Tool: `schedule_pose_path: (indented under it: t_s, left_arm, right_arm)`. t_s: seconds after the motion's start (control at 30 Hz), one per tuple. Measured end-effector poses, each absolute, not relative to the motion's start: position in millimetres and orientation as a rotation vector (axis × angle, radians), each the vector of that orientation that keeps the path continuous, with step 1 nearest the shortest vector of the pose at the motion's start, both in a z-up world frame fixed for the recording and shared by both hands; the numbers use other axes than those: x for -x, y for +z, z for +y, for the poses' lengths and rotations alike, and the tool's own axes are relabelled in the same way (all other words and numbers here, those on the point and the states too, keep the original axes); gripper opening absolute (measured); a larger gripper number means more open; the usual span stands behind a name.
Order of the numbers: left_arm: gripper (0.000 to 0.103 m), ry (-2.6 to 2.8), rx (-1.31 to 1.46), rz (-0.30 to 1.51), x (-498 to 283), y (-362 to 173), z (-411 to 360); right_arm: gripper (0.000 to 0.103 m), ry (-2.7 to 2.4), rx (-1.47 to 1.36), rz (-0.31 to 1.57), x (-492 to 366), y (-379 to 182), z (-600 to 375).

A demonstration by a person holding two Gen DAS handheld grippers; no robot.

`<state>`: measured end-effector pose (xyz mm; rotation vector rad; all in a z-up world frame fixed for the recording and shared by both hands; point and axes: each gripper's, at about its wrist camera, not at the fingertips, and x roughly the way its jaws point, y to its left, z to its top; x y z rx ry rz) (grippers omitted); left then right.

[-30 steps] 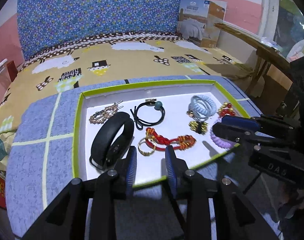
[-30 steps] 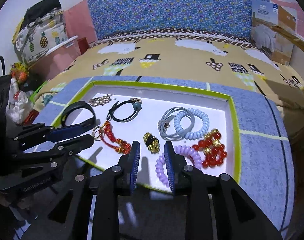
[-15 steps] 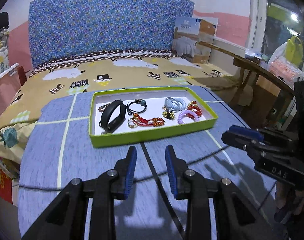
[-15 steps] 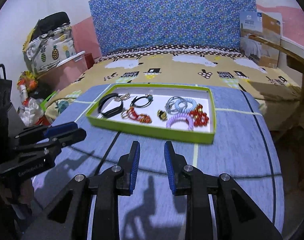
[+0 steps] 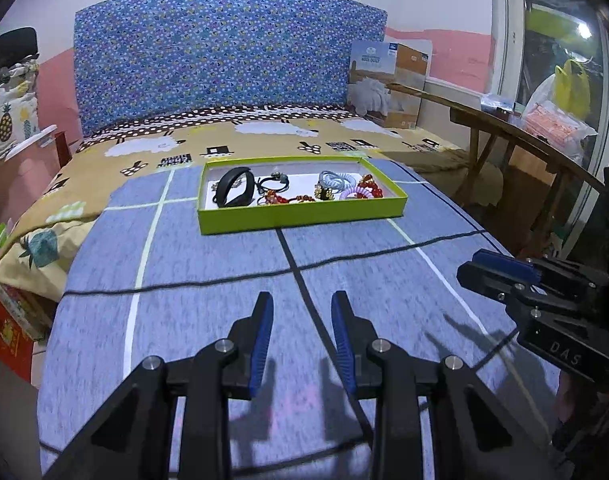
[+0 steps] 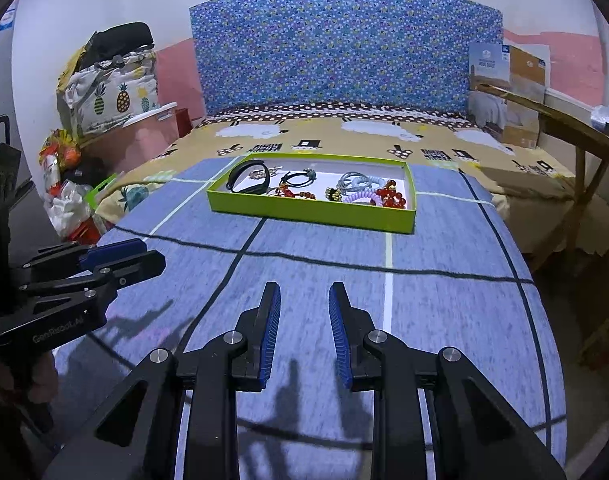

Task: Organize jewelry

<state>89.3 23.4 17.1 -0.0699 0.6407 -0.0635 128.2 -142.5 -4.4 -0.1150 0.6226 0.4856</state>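
Left-wrist view: left tongs (image 5: pixel 300 312) parted and empty, low over the blue checked tabletop (image 5: pixel 208 252). Well ahead, green tray (image 5: pixel 300 212) holding all the jewelry — black wristband (image 5: pixel 234 192) at the left, black hair tie (image 5: pixel 273 183) beside it, red beaded bracelet (image 5: pixel 288 199) in front, pale blue coil tie (image 5: pixel 336 179) and lilac coil tie (image 5: pixel 358 193) toward the right, red bead cluster (image 5: pixel 371 185) at the far right. Right tongs (image 5: pixel 500 270) seen side-on at the right edge, well short of the tray; gap between the fingers not readable from here.

Right-wrist view: right tongs (image 6: pixel 304 310) spread apart, nothing between them, above the tabletop (image 6: pixel 444 248). Same tray (image 6: pixel 316 210) far ahead, pieces crowded and partly overlapping. Left tongs (image 6: pixel 122 256) side-on at the left edge.

Handling, as a judgement: all light. Wristband (image 6: pixel 246 180) springy yet firm — best pinched across the band where it arches off the floor. Coil ties soft, likely to stretch and drag neighbours; better taken on an outer loop. Beaded bracelet (image 6: pixel 292 193) limp and slippery, safest gripped mid-strand, lifted slowly to avoid snagging the small gold ring nearby.
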Motion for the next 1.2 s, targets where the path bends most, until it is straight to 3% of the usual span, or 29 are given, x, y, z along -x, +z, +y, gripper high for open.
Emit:
schedule_pose_path:
  t_s: [1.2]
  left_arm:
    - [0.036,-0.045,0.06,0.617,-66,7,19]
  right_arm:
    - [0.026,0.439,0.116,0.617,-100,-16,-150]
